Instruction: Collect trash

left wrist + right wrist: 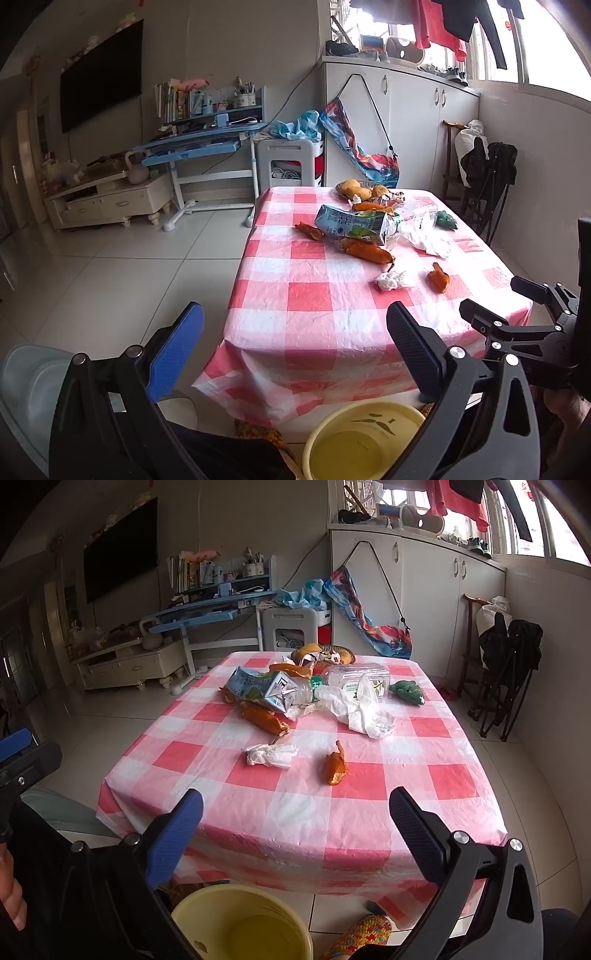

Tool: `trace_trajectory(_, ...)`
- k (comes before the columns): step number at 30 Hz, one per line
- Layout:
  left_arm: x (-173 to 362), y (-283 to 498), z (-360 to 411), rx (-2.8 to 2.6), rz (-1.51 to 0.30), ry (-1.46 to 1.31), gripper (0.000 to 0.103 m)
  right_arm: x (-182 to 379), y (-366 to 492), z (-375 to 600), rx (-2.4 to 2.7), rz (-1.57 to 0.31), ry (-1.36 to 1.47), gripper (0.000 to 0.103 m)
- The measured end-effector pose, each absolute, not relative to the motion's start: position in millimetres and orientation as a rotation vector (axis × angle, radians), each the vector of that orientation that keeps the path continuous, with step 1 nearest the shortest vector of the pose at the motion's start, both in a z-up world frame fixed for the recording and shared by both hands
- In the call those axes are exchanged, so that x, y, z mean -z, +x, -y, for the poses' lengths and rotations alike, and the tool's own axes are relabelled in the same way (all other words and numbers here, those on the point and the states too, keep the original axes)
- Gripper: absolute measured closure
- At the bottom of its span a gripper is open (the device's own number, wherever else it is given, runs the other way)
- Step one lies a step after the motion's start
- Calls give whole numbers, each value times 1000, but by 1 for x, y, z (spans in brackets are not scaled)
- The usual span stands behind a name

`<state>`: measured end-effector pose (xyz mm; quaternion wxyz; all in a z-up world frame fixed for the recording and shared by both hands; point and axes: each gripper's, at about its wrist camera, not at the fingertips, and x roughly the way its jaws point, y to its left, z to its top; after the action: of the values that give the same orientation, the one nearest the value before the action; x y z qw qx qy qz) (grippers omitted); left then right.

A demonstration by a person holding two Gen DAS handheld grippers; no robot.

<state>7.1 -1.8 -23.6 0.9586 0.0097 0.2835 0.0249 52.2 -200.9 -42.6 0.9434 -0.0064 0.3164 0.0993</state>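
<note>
Left wrist view: left gripper [295,345] spread wide, holding nothing, short of red-checked table [332,332]. Right gripper [295,830] likewise wide, empty. Beyond: crumpled tissue [271,755], orange peel [335,764], then crushed carton [258,690]. Below, on floor: yellow bucket [240,923].
</note>
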Motion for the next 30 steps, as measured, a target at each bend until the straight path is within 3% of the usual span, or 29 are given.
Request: trace_trajectory(30, 30, 13, 2, -55, -603, 25, 7, 47, 51, 206, -207, -614, -11, 6)
